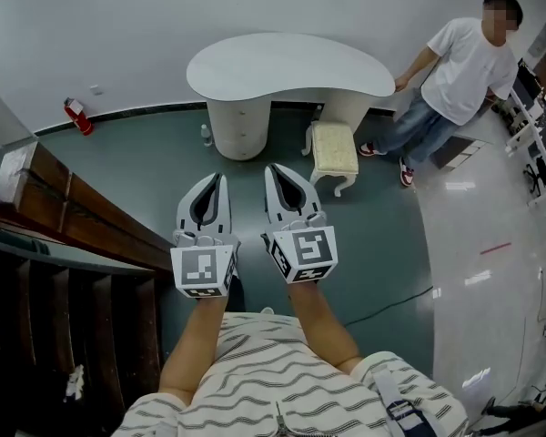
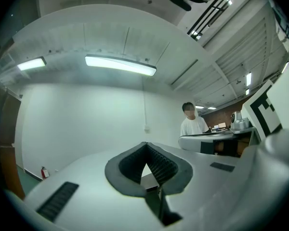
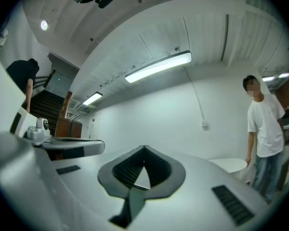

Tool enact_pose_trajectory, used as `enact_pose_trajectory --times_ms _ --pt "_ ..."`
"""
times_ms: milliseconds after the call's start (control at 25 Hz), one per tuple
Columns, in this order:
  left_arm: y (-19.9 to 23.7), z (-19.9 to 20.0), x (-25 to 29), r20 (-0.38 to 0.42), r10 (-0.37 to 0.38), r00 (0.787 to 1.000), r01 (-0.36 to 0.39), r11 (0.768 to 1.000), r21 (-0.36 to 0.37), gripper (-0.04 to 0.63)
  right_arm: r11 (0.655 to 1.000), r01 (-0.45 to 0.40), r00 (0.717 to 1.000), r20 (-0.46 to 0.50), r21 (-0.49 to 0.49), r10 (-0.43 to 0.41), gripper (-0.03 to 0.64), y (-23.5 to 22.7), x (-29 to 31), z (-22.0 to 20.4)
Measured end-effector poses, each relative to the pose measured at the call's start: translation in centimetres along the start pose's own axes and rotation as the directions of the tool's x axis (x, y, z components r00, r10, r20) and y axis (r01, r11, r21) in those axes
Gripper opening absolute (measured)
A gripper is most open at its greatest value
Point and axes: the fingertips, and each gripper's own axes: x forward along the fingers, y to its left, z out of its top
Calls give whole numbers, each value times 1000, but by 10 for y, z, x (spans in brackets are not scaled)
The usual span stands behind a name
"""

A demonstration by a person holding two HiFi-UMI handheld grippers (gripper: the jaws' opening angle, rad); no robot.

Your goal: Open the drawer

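A white kidney-shaped desk (image 1: 291, 66) stands ahead by the wall, on a round pedestal with drawer fronts (image 1: 239, 124). Both grippers are held side by side in the air, well short of the desk and pointing toward it. My left gripper (image 1: 220, 178) has its jaws closed tip to tip with nothing between them, and the same shows in the left gripper view (image 2: 145, 144). My right gripper (image 1: 271, 168) is shut and empty too (image 3: 144, 147). In the right gripper view, part of the desk top (image 3: 229, 165) shows at the right.
A cream stool (image 1: 334, 151) stands right of the pedestal, a small bottle (image 1: 206, 135) to its left. A person (image 1: 460, 71) leans on the desk's right end. A fire extinguisher (image 1: 78, 116) sits by the wall. A wooden stair railing (image 1: 73, 212) runs along the left.
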Motion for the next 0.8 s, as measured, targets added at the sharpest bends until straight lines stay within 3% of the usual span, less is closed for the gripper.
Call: enact_pose_trajectory --times_ms 320,800 --pt "40 -22 76 2 -4 1000 4 1000 -17 0 1000 2 1000 -24 -9 -3 14 -25 80 -19" --pt "130 -24 218 15 -60 998 60 998 -32 0 999 52 998 -46 -7 -52 14 -63 235 -22"
